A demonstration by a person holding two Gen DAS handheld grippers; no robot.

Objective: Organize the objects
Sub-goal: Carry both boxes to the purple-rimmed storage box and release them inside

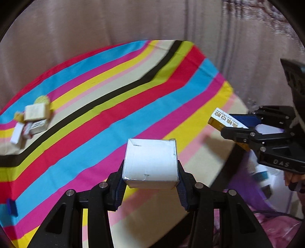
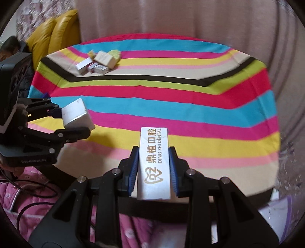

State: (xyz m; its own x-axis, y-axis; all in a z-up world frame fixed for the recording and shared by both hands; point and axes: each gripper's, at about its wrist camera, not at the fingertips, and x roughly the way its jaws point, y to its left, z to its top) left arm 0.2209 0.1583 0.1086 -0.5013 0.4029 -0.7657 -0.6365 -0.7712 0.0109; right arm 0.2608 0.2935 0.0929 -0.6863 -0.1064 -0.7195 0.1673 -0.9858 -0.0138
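**Two claws, two boxes**

The left gripper [image 1: 150,171] squeezes a white box [image 1: 150,162]. The right gripper [image 2: 154,167] squeezes a long dental box [image 2: 154,162]. Both are held above the striped tablecloth [image 2: 171,95]. Far back, a pile of small boxes [image 2: 99,63] lies on it.

A striped cloth [image 2: 171,91] in red, blue, pink, yellow, beige, black and green covers the counter. A pale pleated curtain [image 2: 181,17] hangs behind it. A yellow chair [image 2: 51,36] stands at the far left corner. Pink patterned fabric [image 2: 30,192] with a dark cable [image 2: 36,196] on it lies below the near edge.
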